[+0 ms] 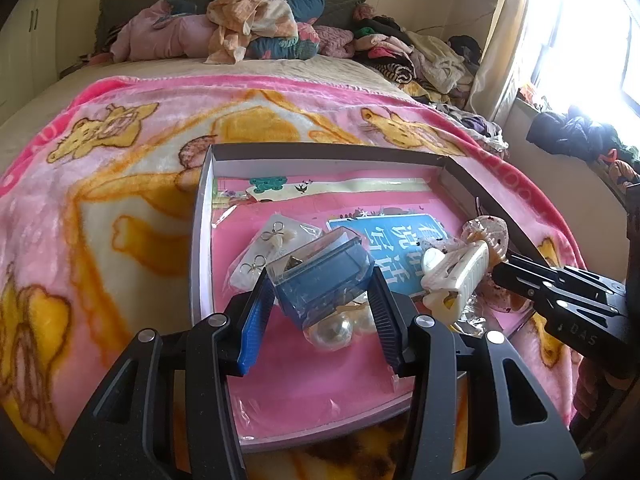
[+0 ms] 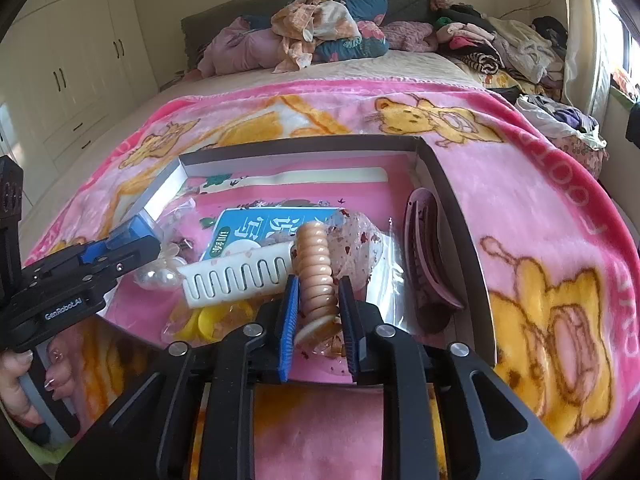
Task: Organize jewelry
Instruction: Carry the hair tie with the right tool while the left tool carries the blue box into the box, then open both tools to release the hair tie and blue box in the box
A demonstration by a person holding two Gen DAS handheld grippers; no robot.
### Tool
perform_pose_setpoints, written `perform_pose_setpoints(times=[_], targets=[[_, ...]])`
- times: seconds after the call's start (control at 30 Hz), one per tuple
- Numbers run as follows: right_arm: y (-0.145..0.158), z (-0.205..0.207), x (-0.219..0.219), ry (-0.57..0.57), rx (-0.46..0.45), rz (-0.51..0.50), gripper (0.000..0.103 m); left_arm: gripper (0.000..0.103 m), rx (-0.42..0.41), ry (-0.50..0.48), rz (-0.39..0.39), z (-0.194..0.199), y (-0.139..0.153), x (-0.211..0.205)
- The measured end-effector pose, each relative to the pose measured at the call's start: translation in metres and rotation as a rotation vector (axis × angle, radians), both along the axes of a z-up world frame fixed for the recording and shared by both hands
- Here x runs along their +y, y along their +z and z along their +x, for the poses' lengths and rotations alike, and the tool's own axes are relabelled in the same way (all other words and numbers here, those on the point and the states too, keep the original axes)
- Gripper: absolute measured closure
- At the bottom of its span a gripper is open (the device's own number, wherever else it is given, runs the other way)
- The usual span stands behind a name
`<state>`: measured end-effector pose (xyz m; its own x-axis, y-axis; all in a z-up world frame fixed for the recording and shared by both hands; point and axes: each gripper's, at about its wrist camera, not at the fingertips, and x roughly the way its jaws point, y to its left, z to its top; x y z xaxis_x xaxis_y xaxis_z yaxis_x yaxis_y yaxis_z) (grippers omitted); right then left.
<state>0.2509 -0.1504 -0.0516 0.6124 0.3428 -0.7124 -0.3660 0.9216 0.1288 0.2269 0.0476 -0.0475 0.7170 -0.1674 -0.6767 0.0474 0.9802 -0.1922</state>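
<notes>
My left gripper [image 1: 320, 286] is shut on a small clear blue box [image 1: 320, 276], held just above a shallow grey-rimmed tray [image 1: 204, 216] on the bed. Big pearl pieces [image 1: 332, 332] lie under the box, with a packet of bow earrings [image 1: 272, 248] behind it. In the right wrist view my right gripper [image 2: 319, 296] stands open, low in the tray [image 2: 448, 184]. A beige ribbed hair clip [image 2: 316, 276] in a speckled wrapper lies between its fingers, and the pads stand close beside it. A white hair claw [image 2: 236, 276] lies just left of the clip. The right gripper [image 1: 498, 270] reaches in from the right, behind the white claw [image 1: 460, 276].
A mauve hair claw [image 2: 428, 264] lies along the tray's right wall, and a bag of yellow pieces [image 2: 212, 316] lies near its front. The tray sits on a pink cartoon blanket [image 2: 540, 200]. Clothes and pillows [image 2: 320, 28] are piled at the bed's head. A hand [image 2: 24, 380] holds the left gripper [image 2: 152, 246].
</notes>
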Motion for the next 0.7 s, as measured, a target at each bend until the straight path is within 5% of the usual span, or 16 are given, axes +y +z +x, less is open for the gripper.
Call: perform_pose_setpoints(times=[0.23,0.37,0.7], targets=[[0.007,-0.012,-0.005,0.002,-0.021,0.01,0.066,0.064,0.002,0.0,0.003,0.0,0.0,-0.001],[0.012,-0.02,-0.01,-0.003,-0.035,0.024,0.057,0.052,-0.005,-0.002,0.011,-0.002,0.002,-0.002],[0.025,-0.044,-0.024,-0.021,-0.085,0.056,0.031,0.041,-0.036,-0.008,0.035,-0.018,0.014,-0.005]])
